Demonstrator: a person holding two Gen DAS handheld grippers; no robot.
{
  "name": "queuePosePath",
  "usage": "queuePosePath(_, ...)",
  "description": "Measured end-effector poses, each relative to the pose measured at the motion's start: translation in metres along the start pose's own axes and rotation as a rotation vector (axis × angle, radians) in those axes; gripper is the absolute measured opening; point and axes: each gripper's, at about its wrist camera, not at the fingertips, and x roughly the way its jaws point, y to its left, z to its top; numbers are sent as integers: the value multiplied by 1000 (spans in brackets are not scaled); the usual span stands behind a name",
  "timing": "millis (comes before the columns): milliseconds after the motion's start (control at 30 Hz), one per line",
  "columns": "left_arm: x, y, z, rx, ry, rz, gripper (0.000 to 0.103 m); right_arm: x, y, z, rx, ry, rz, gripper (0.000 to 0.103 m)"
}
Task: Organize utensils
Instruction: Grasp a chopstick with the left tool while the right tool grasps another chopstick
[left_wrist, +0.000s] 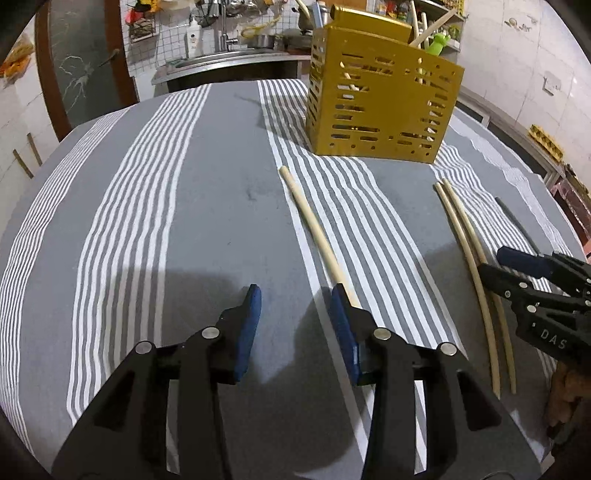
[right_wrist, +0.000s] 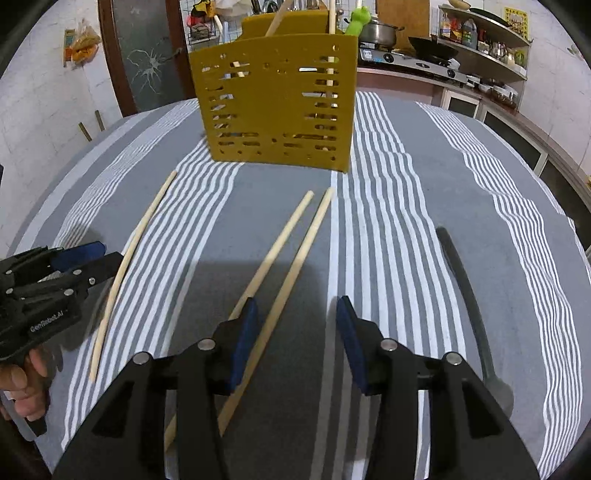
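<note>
A yellow perforated utensil holder (left_wrist: 380, 107) stands on the striped cloth, with chopsticks and a green utensil inside; it also shows in the right wrist view (right_wrist: 277, 107). A single wooden chopstick (left_wrist: 314, 229) lies ahead of my left gripper (left_wrist: 295, 306), which is open with its right finger beside the stick. A pair of chopsticks (right_wrist: 291, 251) lies under my right gripper (right_wrist: 295, 317), which is open; one stick runs between its fingers. The pair (left_wrist: 469, 251) and the right gripper (left_wrist: 517, 269) show in the left wrist view. The single chopstick (right_wrist: 125, 266) and the left gripper (right_wrist: 96, 254) show in the right wrist view.
A dark grey utensil handle (right_wrist: 465, 291) lies right of the right gripper, also in the left wrist view (left_wrist: 517, 225). The grey and white striped cloth (left_wrist: 147, 221) covers the table. A sink counter (left_wrist: 229, 62) and a stove (right_wrist: 413, 59) stand behind.
</note>
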Motion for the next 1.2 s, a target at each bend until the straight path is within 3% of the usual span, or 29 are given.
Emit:
queuePosePath(267,6,8,33,5,16,-41,41,23,-8,36,-24,35,3,45)
queuePosePath(500,15,7,58,-30,15,-58,41,33,-13,46,1,33,6,45)
queuePosePath(733,55,-5,71,-31,70,8,41,43,-13,56,3,37,12,44)
queuePosePath(767,57,-6,73,-30,69,17,41,43,-15,57,5,40,15,43)
queuePosePath(800,59,-7,76,-31,72,21,41,44,-14,59,-3,49,25,35)
queuePosePath(933,67,-17,82,9,80,50,26,47,-14,63,-2,85,59,17)
queuePosePath(1067,67,-17,86,10,105,29,9,49,-9,66,-30,102,58,13)
queuePosePath(1200,62,-11,85,-11,125,12,4,49,-16,71,-14,132,80,6)
